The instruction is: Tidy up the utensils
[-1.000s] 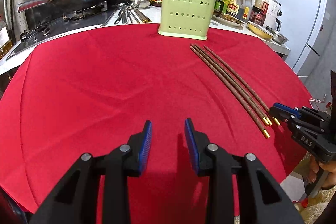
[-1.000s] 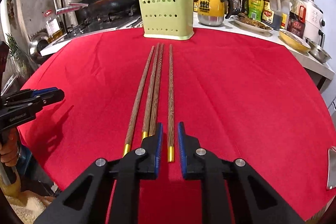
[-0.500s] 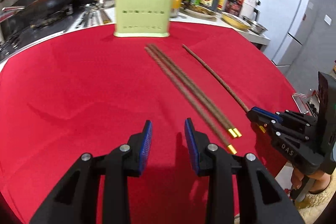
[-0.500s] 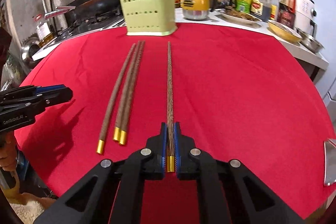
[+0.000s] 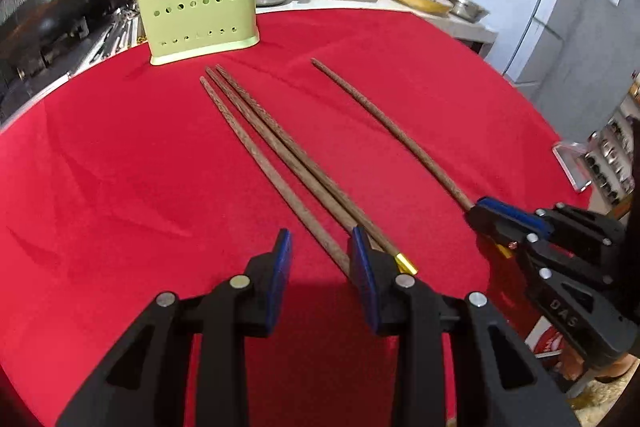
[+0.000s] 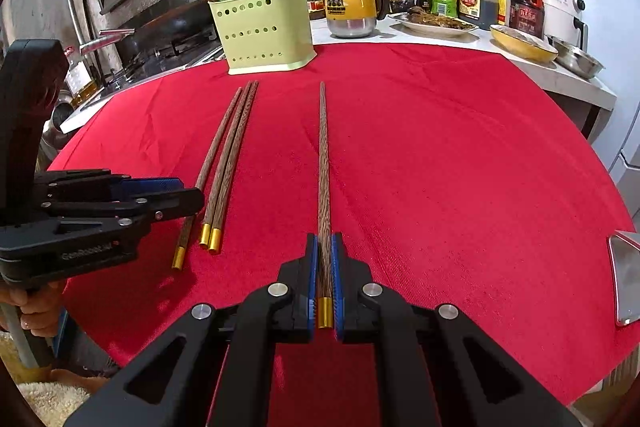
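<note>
Red cloth [image 6: 440, 167], open right of chopstick [image 6: 323, 163]

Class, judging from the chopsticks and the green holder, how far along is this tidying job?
Done: several chopsticks already stand in the green holder. In hand: the right gripper is shut on a single chopstick. Left: three chopsticks lie on the red cloth; the left gripper is open beside them.
</note>
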`<state>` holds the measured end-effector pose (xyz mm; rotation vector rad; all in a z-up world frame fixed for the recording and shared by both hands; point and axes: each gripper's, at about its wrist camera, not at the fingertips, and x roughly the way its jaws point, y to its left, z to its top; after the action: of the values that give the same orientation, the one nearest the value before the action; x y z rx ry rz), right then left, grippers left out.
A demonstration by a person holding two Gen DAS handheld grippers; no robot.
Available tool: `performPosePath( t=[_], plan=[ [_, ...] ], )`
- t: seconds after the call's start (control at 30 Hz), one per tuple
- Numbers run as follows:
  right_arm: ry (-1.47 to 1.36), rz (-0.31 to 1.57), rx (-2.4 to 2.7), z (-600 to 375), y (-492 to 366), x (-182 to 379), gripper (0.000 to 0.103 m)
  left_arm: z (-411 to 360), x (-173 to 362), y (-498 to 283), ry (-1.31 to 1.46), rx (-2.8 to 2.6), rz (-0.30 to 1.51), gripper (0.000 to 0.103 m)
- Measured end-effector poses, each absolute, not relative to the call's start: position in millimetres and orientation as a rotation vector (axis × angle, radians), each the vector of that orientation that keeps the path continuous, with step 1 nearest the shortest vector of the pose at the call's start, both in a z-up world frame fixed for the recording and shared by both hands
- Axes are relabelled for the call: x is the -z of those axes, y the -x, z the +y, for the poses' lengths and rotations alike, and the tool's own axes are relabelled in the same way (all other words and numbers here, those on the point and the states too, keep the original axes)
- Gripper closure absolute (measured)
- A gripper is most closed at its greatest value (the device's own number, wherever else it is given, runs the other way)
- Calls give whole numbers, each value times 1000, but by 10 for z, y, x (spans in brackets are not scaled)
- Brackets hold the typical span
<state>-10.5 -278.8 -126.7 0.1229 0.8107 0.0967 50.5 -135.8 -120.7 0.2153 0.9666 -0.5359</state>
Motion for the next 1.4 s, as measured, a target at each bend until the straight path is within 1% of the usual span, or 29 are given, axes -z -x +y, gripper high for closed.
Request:
performPosePath(
  t=[0.07, 0.13, 0.2, 0.37, 0.5, 0.6, 0.7, 0.83, 0.87, 0.97, 1.23, 1.27, 1.33, 1.37, 1.4],
  plan=[
    [-123, 811, -100, -2782, 108, 1265, 96, -1352, 1212, -473, -278, 499, 957, 74],
    [-121, 811, -107, -2752, 102, 1267, 96, -1309, 1216, -443, -320, 467, 944, 85],
    [-111, 809, -115, -2696, 88, 1270, 96, -1184, 1206, -431, -324, 451, 942, 92],
    [-84, 806, -133, -2551, 59, 1274, 96, -820, 1201, -469, -302, 372, 935, 96],
    [-86, 806, -130, -2490, 31, 1273, 96, -488, 1190, -499, -246, 279, 943, 96],
    [-73, 804, -133, -2423, 0, 1277, 96, -397, 1178, -479, -218, 278, 940, 96],
    [-50, 806, -124, -2388, -3, 1272, 93, -365, 1177, -456, -195, 304, 934, 96],
    [-31, 804, -135, -2374, 88, 1266, 85, -284, 1182, -395, -154, 339, 926, 95],
    [-26, 802, -137, -2369, 110, 1268, 82, -272, 1185, -377, -148, 345, 925, 95],
    [-4, 780, -120, -2345, 208, 1281, 81, -237, 1196, -312, -141, 357, 918, 95],
    [8, 750, -96, -2305, 210, 1296, 83, -216, 1201, -263, -148, 370, 903, 93],
    [7, 752, -100, -2308, 214, 1294, 87, -209, 1201, -259, -145, 370, 904, 92],
    [5, 758, -98, -2321, 235, 1288, 95, -182, 1200, -250, -133, 371, 906, 87],
    [4, 758, -98, -2327, 236, 1289, 96, -172, 1199, -244, -130, 376, 907, 84],
    [4, 757, -96, -2330, 240, 1291, 96, -172, 1199, -235, -129, 382, 906, 80]
  ],
)
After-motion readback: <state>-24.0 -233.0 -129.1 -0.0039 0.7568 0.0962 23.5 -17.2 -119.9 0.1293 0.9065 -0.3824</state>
